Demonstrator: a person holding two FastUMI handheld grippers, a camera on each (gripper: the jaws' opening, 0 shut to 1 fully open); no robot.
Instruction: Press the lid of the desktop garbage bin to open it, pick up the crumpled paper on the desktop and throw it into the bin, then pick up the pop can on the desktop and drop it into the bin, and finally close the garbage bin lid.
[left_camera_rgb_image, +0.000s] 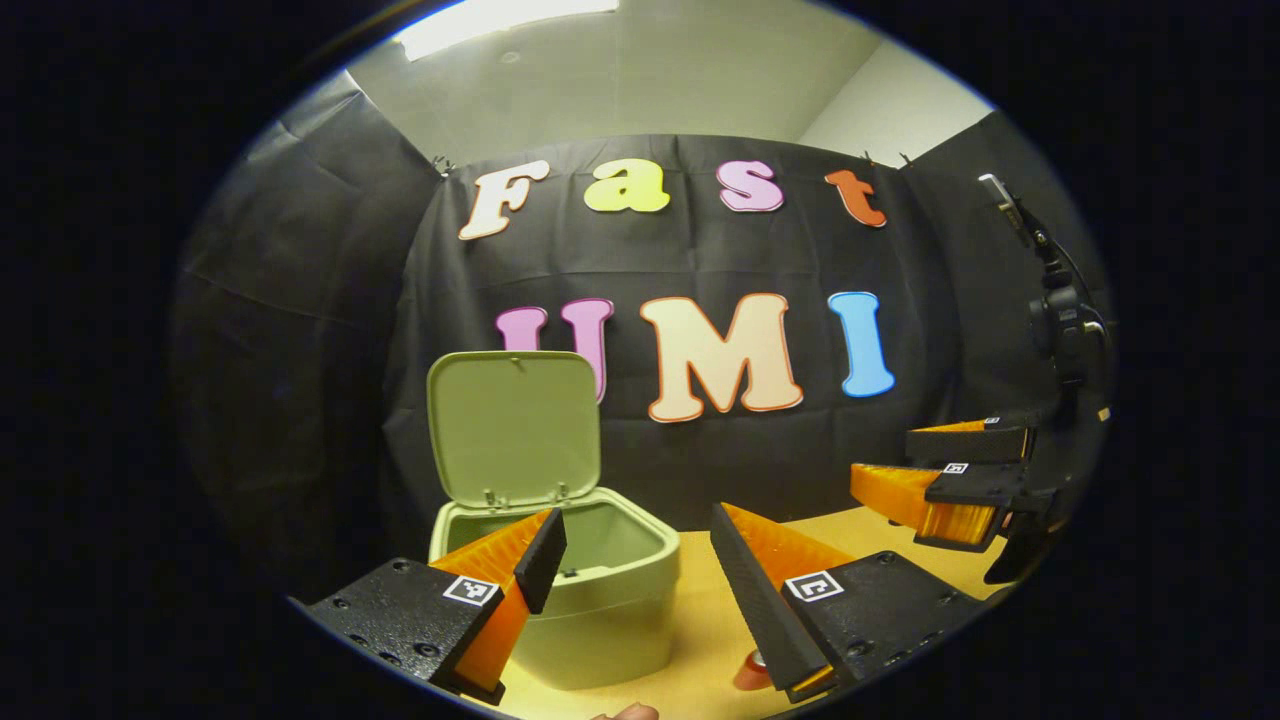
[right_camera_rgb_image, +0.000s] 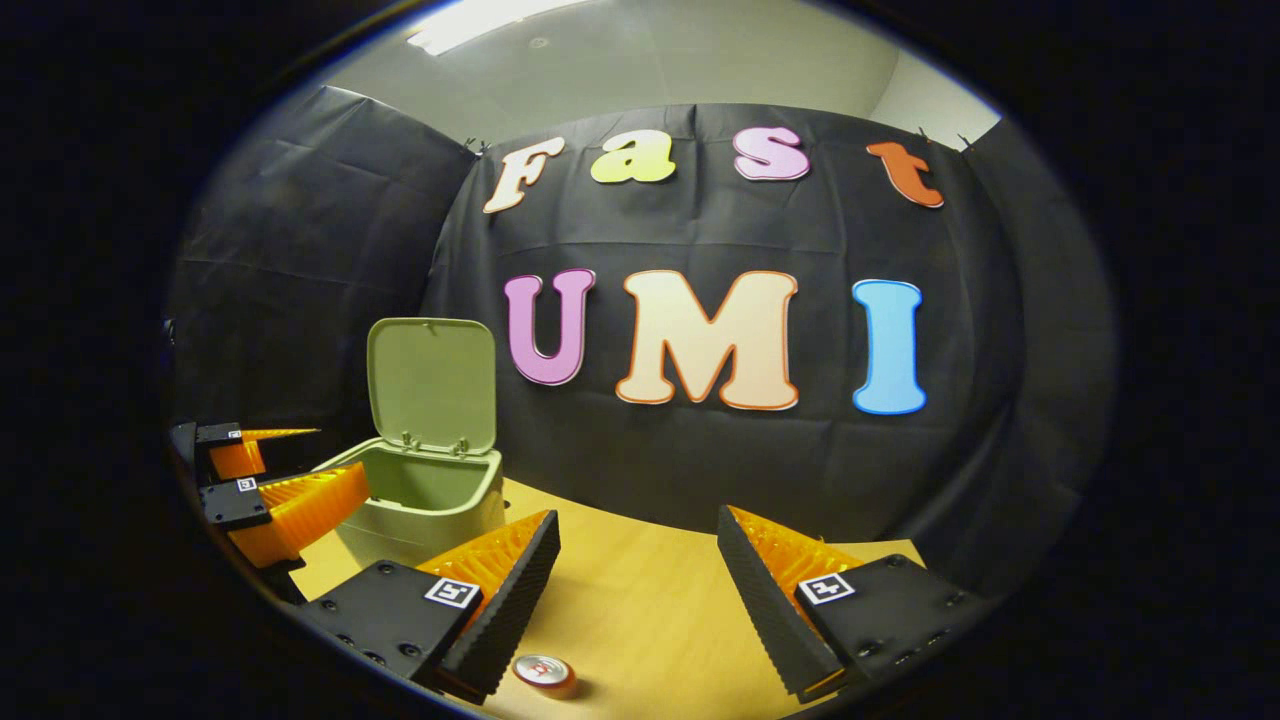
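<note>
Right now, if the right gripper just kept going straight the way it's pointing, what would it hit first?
Probably nothing on the table. The right gripper aims over the bare yellow wooden tabletop toward the black cloth wall. The red pop can stands below its line, and the open pale green plastic bin sits off to the left. Depth is unclear.

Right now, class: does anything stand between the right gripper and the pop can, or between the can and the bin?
Nothing visible does. The right gripper is open above the pop can, with bare desktop around it. The bin stands beyond with its lid raised. The left gripper hovers beside the bin, not across the opening.
</note>
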